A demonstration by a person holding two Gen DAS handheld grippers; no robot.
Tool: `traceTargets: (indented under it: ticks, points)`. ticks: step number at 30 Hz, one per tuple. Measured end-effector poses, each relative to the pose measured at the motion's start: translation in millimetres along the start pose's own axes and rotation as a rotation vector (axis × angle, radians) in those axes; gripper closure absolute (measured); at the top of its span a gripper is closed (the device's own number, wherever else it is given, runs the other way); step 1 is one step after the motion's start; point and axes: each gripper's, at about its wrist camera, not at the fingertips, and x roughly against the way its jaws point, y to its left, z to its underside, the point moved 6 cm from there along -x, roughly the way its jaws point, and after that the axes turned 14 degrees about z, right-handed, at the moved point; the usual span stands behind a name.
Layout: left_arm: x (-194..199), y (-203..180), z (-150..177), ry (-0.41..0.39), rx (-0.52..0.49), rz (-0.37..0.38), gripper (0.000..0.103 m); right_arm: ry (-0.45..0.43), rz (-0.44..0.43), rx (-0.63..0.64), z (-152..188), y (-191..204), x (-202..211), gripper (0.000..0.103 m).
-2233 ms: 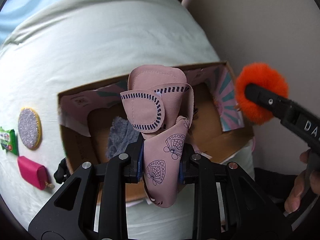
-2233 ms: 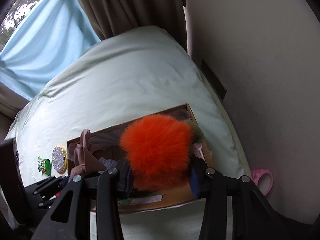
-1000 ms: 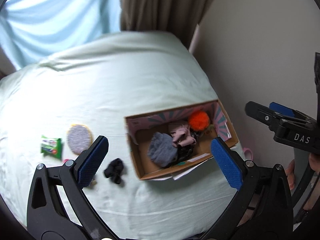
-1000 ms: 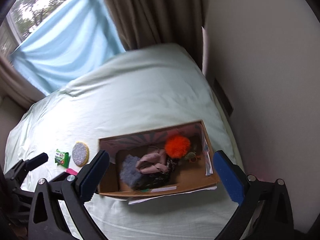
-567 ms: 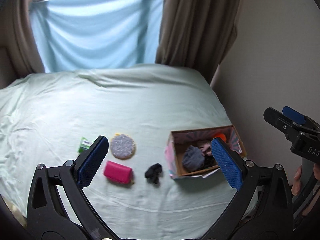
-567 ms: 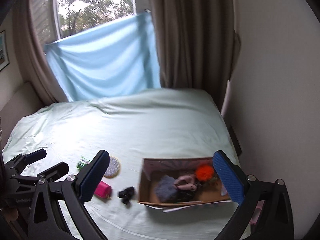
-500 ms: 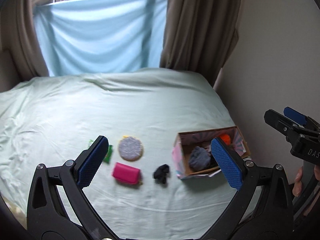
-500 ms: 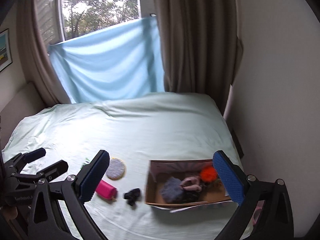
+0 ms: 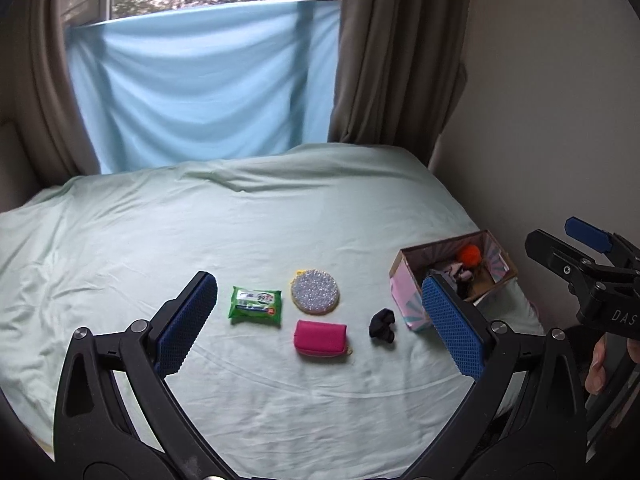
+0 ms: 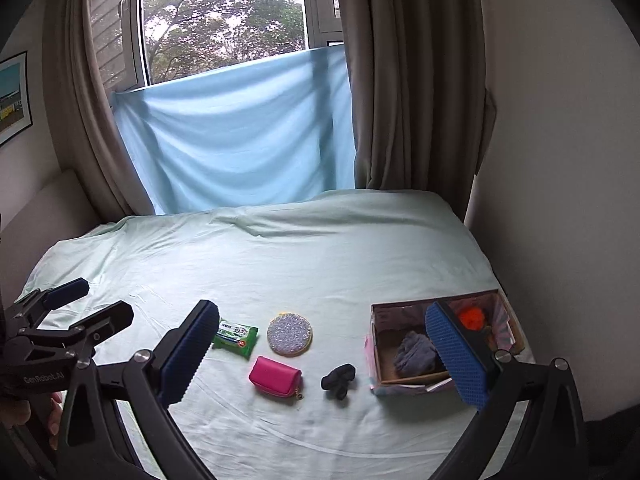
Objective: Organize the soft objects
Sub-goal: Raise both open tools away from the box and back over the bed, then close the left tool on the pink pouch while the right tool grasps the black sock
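Observation:
A cardboard box (image 9: 404,284) (image 10: 384,364) sits on the bed at the right, holding an orange pom-pom (image 9: 469,255) (image 10: 470,317), a grey fuzzy cloth (image 10: 414,352) and a pink cloth (image 9: 456,269). On the sheet lie a black sock bundle (image 9: 383,323) (image 10: 339,376), a pink pouch (image 9: 320,337) (image 10: 275,375), a glittery round pad (image 9: 315,291) (image 10: 289,334) and a green wipes pack (image 9: 255,305) (image 10: 235,336). My left gripper (image 9: 320,320) is open and empty, held high above them. My right gripper (image 10: 324,348) is open and empty too.
The pale green bed sheet (image 9: 240,220) fills both views. A wall (image 9: 560,120) runs along the bed's right side, close to the box. Brown curtains (image 10: 408,80) and a blue cloth (image 10: 240,132) hang at the window beyond the bed's far edge.
Both grippers dropped the pink cloth and the orange pom-pom into the box, opened, and pulled back and up. The views have shifted left to take in the loose items.

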Motion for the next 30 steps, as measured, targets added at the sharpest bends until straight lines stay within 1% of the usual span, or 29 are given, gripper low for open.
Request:
traceTargets:
  ticks: [4, 10, 13, 16, 22, 25, 28, 30]
  points:
    - [-8.0, 12.2, 1.8, 0.032, -0.073, 0.076, 0.001, 0.021, 0.026, -0.047, 7.6, 16.6, -1.7, 0.0]
    - [-31.3, 25.1, 3.8, 0.095, -0.207, 0.212, 0.001, 0.07, 0.119, -0.135, 23.2, 32.9, -13.7, 0.0]
    - [-51.2, 28.8, 11.0, 0.131, -0.247, 0.273, 0.001, 0.113, 0.158, -0.179, 35.5, 34.9, -27.6, 0.0]
    - [-78.0, 31.2, 27.3, 0.193, -0.294, 0.316, 0.001, 0.153, 0.192, -0.192, 50.2, 39.2, -44.7, 0.0]
    - [-137.6, 29.1, 64.6, 0.319, -0.386, 0.41, 0.001, 0.216, 0.205, -0.235, 83.4, 38.6, -89.7, 0.0]
    - [-173.7, 28.3, 87.3, 0.391, -0.464, 0.423, 0.001, 0.259, 0.213, -0.23, 104.7, 39.8, -119.7, 0.0]
    - [-207.4, 26.8, 110.5, 0.451, -0.547, 0.431, 0.001, 0.283, 0.222, -0.209, 125.3, 39.5, -149.5, 0.0]
    - [-231.4, 25.0, 127.9, 0.487, -0.622, 0.431, 0.001, 0.304, 0.221, -0.2, 139.2, 37.8, -171.5, 0.0]
